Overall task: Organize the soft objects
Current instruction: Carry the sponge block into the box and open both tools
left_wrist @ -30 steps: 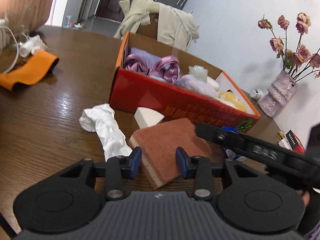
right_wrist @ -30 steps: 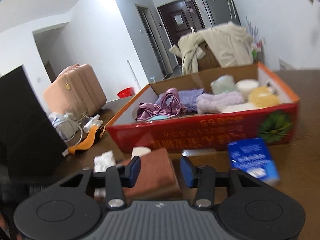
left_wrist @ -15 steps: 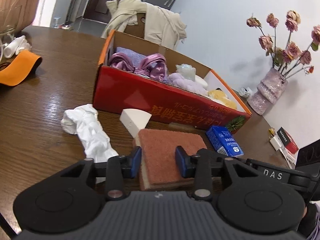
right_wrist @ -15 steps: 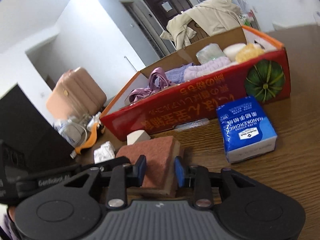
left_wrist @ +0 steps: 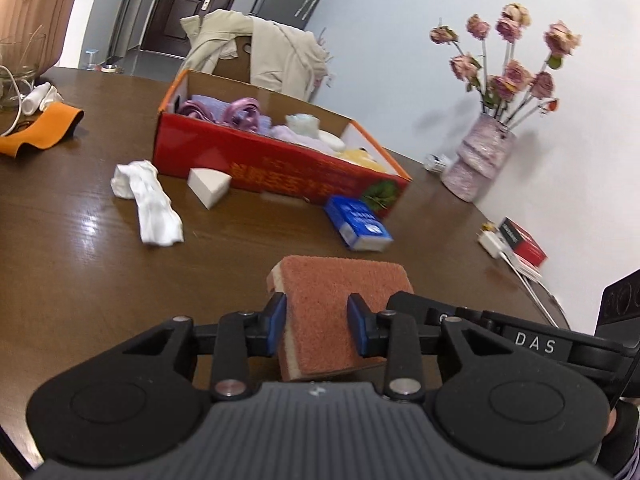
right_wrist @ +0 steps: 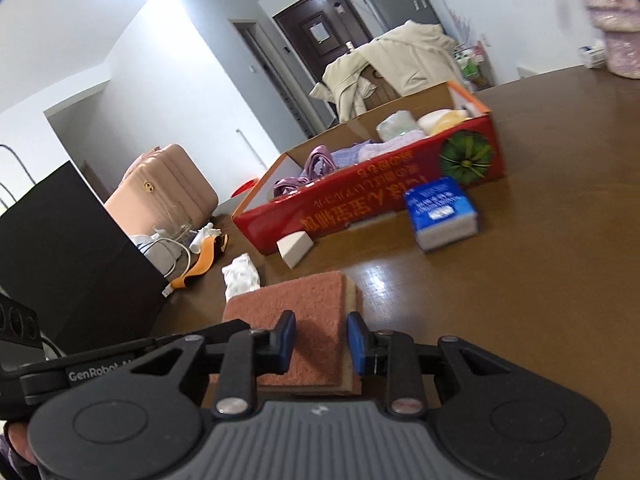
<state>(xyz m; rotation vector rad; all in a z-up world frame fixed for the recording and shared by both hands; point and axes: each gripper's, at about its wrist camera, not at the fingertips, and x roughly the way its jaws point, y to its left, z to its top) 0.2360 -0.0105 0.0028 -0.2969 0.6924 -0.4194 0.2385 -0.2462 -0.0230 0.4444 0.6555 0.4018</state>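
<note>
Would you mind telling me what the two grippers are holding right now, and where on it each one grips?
Both hold the sponge: the left gripper pinches one end across its width, and the right gripper, jaws closing, pinches the opposite end.

sponge [left_wrist: 340,300]: rough reddish scour top, pale foam layer under
table [left_wrist: 72,264]: dark wood, glossy, shows glare
box [left_wrist: 276,168]: cardboard, red printed outside, matt brown inside
tissue pack [left_wrist: 358,222]: shiny blue plastic wrap
cloth [left_wrist: 148,200], far left: white, crumpled, matt
vase [left_wrist: 478,166], far right: rough pinkish finish

Left tool [left_wrist: 316,330] and right tool [right_wrist: 321,342], side by side, jaws closing.
</note>
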